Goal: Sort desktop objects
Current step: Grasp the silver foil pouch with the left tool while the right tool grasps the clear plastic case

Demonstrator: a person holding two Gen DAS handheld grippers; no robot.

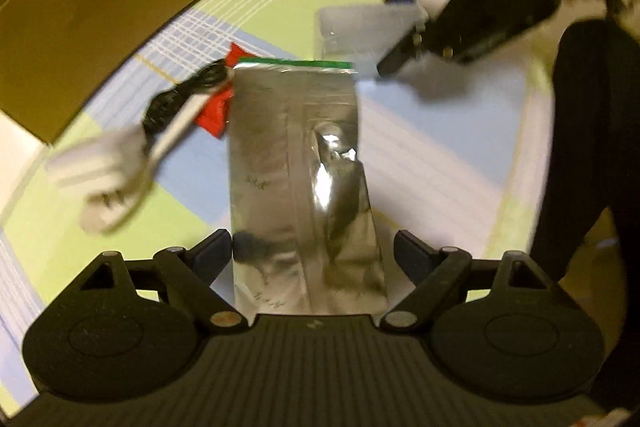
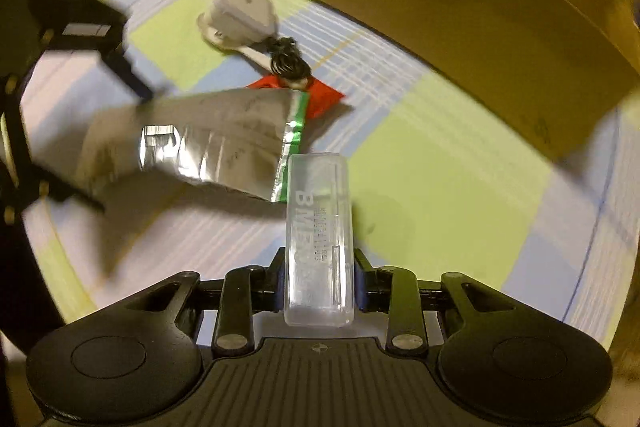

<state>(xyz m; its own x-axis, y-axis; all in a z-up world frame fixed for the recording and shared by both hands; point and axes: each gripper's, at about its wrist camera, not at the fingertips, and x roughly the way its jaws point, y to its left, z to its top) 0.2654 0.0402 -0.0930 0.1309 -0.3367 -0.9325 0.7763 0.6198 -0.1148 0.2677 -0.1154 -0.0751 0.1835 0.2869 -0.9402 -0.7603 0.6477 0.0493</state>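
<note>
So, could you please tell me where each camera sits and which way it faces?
Left wrist: on the left gripper, facing down at the silver pouch between its fingers; the right gripper shows.
Right wrist: on the right gripper, facing down at the clear case it clamps.
Shared: pouch, case, white charger, cardboard box.

Silver pouch (image 1: 296,179) green-edged, clear case (image 2: 319,239), red packet (image 1: 214,115), green-blue plaid cloth (image 2: 440,179).

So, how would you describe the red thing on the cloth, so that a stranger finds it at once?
Start at the big cardboard box at the back of the checked cloth. In front of it lies a white charger with a black coiled cable. The red packet lies under that cable, partly hidden by the silver pouch; it is the only red thing.
</note>
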